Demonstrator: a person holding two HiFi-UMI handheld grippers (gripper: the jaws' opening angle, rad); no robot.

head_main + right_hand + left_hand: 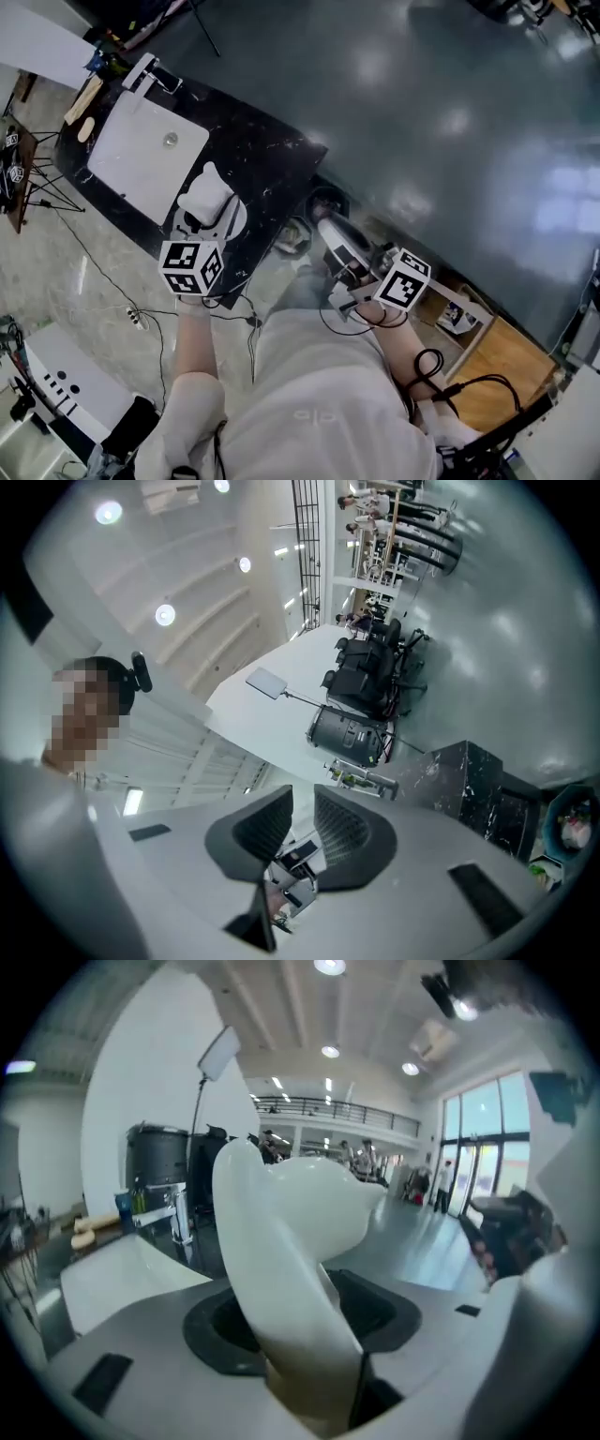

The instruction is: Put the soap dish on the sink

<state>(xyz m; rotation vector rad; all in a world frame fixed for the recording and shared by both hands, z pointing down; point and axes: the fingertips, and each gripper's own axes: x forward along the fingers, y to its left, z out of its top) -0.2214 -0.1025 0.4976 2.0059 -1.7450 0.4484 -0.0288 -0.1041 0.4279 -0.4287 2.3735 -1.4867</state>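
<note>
Left tongs (300,1321) clamp the soap dish (291,1213) (white) between them.

Soap dish (281,1232) plain glossy white. Sink (127,159) basin white, set in counter (272,155), black with thin white marble veins. Left gripper (208,217) and right gripper (302,825) bodies light grey, pads (345,834) dark grey, ribbed. Both cubes carry black-and-white square markers. Floor (450,112) glossy dark grey-green with pale light patches. Sleeve (192,412) white. Cable (441,370) black. Wooden board (502,361) warm brown.
</note>
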